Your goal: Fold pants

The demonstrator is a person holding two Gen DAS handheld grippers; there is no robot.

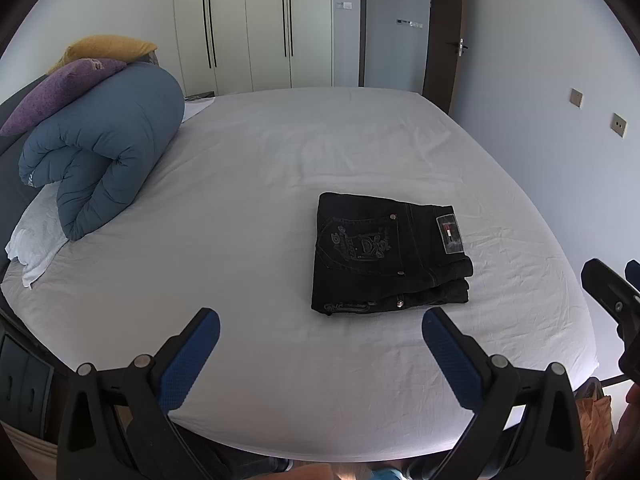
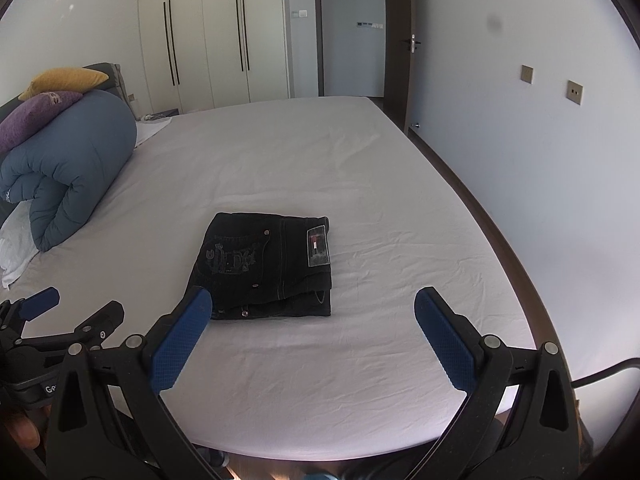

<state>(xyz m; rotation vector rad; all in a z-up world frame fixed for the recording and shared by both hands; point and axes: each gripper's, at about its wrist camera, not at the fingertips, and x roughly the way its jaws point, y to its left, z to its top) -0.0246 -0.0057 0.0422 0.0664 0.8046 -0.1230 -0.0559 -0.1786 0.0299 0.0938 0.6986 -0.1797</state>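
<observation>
The black jeans (image 1: 384,256) lie folded into a compact stack on the white bed sheet (image 1: 260,200), back pocket and brand patch facing up. They also show in the right wrist view (image 2: 268,266). My left gripper (image 1: 320,332) is open and empty, held above the bed's near edge, to the left of and in front of the jeans. My right gripper (image 2: 312,312) is open and empty, just in front of the jeans, its left finger (image 2: 180,340) overlapping the stack's near left corner in view. Each gripper shows at the edge of the other's view.
A rolled blue duvet (image 1: 104,152) with a purple pillow (image 1: 56,92) and a yellow pillow (image 1: 108,48) lies at the bed's left. White wardrobes (image 1: 252,24) and a doorway (image 1: 396,24) stand beyond. A wall (image 2: 520,120) runs close along the bed's right side.
</observation>
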